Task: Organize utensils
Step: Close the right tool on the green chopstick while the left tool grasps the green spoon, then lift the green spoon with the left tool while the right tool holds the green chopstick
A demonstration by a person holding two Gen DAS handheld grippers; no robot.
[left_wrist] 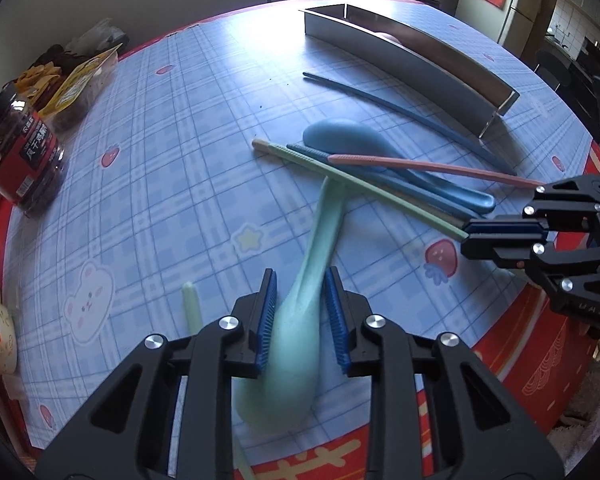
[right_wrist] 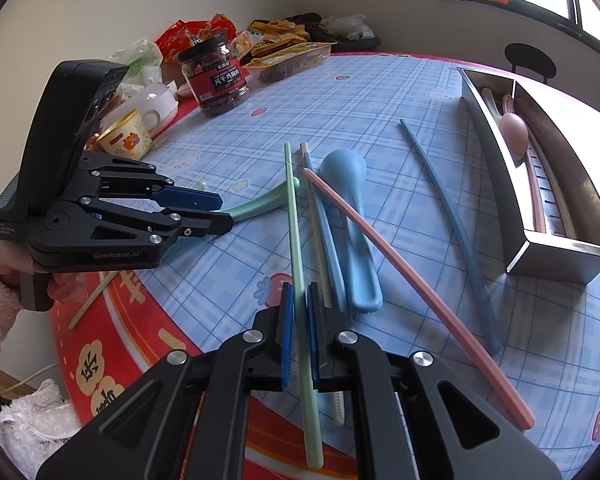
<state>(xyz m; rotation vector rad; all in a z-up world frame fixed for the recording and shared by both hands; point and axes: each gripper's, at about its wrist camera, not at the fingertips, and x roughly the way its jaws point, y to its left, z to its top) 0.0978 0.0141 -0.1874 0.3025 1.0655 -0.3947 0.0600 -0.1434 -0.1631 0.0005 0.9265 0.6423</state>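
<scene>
**Both grippers on green utensils, steel tray waiting at the right**

At the far left of the tabletop (left_wrist: 160,168) stand a snack jar (left_wrist: 22,152), food packets (left_wrist: 74,92) and a mug (right_wrist: 130,138), all well clear of the work.

The left gripper (left_wrist: 300,312) points steeply down over the green spoon (left_wrist: 300,320). Its jaws are narrowed around the spoon's neck just above the bowl, the blue pads close against each side; whether they already press on it I cannot tell for sure, and I read them as just short of a firm grip. A pale green chopstick (left_wrist: 191,308) lies just beside it on the left.

The spoon's handle runs up under a green chopstick (right_wrist: 296,248), which is likely why both grippers are busy together. The right gripper (right_wrist: 298,332) is clamped tight on that chopstick near its thick end, seemingly to lift it clear so the spoon can come free.

Further right the pile is crossed: a blue spoon (right_wrist: 352,216) lies bowl down with a blue chopstick (right_wrist: 328,240) and a pink chopstick (right_wrist: 416,292) over it. A second blue chopstick (right_wrist: 452,220) lies alone nearer the tray.

The steel tray (right_wrist: 496,160) stands at the right edge and already holds a pink spoon (right_wrist: 514,130). Any path there passes over the crossed sticks, which could be dragged along.
</scene>
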